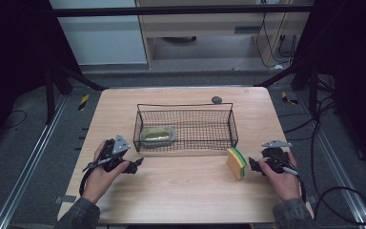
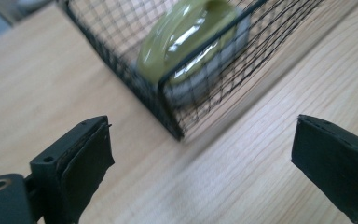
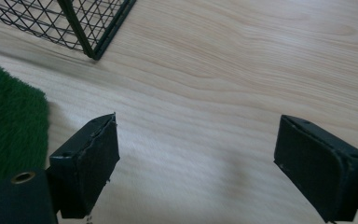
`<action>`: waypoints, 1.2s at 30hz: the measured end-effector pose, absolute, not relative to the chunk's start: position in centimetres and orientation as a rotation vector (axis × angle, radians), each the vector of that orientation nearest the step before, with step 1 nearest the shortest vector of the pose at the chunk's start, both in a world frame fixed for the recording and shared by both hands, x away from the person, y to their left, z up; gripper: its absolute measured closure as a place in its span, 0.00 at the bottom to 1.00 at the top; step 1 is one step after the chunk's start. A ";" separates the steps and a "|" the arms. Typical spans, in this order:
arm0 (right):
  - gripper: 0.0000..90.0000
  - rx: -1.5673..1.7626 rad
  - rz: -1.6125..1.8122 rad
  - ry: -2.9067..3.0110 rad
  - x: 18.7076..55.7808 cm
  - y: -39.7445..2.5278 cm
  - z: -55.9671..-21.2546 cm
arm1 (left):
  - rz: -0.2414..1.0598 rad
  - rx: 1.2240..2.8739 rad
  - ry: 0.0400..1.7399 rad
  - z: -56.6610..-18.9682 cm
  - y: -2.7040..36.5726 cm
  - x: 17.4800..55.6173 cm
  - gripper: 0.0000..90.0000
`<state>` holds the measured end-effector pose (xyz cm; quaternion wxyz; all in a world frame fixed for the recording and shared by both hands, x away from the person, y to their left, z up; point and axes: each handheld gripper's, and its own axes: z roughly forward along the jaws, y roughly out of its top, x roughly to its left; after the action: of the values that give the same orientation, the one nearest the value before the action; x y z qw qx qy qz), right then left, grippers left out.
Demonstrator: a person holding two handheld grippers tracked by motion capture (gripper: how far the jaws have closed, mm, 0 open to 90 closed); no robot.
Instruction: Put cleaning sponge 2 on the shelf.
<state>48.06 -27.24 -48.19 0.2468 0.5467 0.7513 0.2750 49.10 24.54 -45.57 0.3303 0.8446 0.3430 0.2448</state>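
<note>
Sponge (image 1: pixel 237 162) unlabelled beside wide-open, empty right hand-held gripper (image 1: pixel 253 165); left (image 1: pixel 137 164) likewise.

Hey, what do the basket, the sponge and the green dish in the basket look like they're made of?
Basket: thin black wire mesh on a heavier wire frame, matte, probably coated metal.
Sponge: yellow foam with a green fuzzy scouring layer, which looks fibrous in the right gripper view.
Dish: glossy yellow-green with bright highlights, so likely glazed ceramic or hard plastic; the look leaves that open.
</note>
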 end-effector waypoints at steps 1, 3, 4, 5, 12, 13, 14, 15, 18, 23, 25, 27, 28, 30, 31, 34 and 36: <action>0.16 1.500 0.746 2.040 47.6 -27.5 -47.8 | 0.635 2.200 0.921 -46.1 24.7 49.1 0.05; 0.18 1.490 0.741 2.044 46.6 -28.0 -47.1 | 0.623 2.206 0.952 -46.8 24.9 49.2 0.05; 0.19 1.487 0.742 2.046 46.1 -28.1 -46.8 | 0.611 2.211 0.967 -47.1 25.0 49.4 0.05; 0.19 1.488 0.738 2.051 45.2 -28.4 -46.4 | 0.603 2.213 0.980 -47.2 25.1 49.4 0.05; 0.20 1.482 0.768 2.107 42.2 -28.0 -44.7 | 0.513 2.173 1.106 -48.7 25.5 50.1 0.05; 0.20 1.481 0.773 2.117 41.9 -27.7 -44.5 | 0.500 2.180 1.115 -49.0 25.5 50.2 0.05; 0.20 1.481 0.773 2.117 41.9 -27.7 -44.5 | 0.500 2.180 1.115 -49.0 25.5 50.2 0.05; 0.19 1.470 0.791 2.144 41.2 -27.1 -44.0 | 0.484 2.185 1.121 -49.2 25.6 50.3 0.05; 0.19 1.457 0.790 2.172 40.9 -26.5 -43.4 | 0.454 2.195 1.151 -49.7 25.8 50.5 0.04; 0.16 1.428 0.783 2.198 41.1 -25.0 -41.2 | 0.460 2.198 1.148 -50.2 25.7 50.5 0.01; 0.16 1.429 0.780 2.207 41.3 -24.5 -40.3 | 0.465 2.182 1.140 -50.4 25.8 50.5 0.00; 0.16 1.418 0.780 2.212 41.7 -24.1 -39.6 | 0.481 2.150 1.130 -50.7 25.9 50.5 0.00; 0.16 1.415 0.778 2.220 41.9 -23.9 -39.3 | 0.489 2.139 1.124 -50.8 26.0 50.4 0.00; 0.16 1.415 0.785 2.231 42.5 -23.4 -38.7 | 0.491 2.128 1.126 -50.9 26.0 50.4 0.00; 0.17 1.422 0.788 2.239 42.8 -23.1 -38.5 | 0.494 2.130 1.123 -50.9 26.0 50.4 0.00; 0.18 1.434 0.801 2.270 44.0 -22.2 -37.8 | 0.494 2.131 1.123 -50.9 26.0 50.5 0.00; 0.20 1.428 0.806 2.282 44.7 -21.5 -37.3 | 0.494 2.130 1.123 -50.9 26.0 50.5 0.00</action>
<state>44.69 -21.50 -37.31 0.1651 0.5011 0.8010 0.2828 50.47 25.98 -50.85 0.3351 0.8165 0.4304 0.1892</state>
